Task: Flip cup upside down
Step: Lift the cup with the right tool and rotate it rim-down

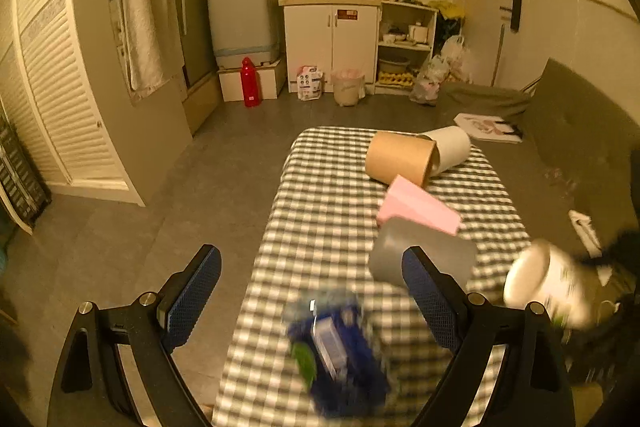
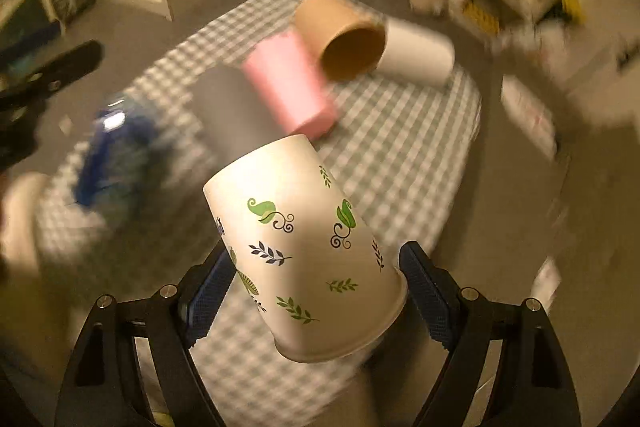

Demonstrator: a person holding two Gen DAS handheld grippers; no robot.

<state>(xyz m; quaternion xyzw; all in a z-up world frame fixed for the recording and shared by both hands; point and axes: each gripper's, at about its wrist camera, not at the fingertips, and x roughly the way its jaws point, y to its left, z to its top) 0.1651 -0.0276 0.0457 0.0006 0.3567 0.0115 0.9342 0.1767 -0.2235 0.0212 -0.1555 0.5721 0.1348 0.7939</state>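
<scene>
A white paper cup with green and blue leaf prints (image 2: 308, 251) sits tilted between the fingers of my right gripper (image 2: 314, 291), base pointing away, rim toward the camera, above the checked table (image 2: 400, 155). The jaws press its sides. The same cup shows blurred at the right of the left wrist view (image 1: 548, 283). My left gripper (image 1: 312, 287) is open and empty above the table's near end.
A brown cup (image 2: 340, 35), a white cup (image 2: 420, 55), a pink cup (image 2: 292, 83) and a grey cup (image 1: 420, 259) lie on their sides on the table. A blue packet (image 1: 340, 351) lies near the front. Floor surrounds the table; cabinets stand at the far wall.
</scene>
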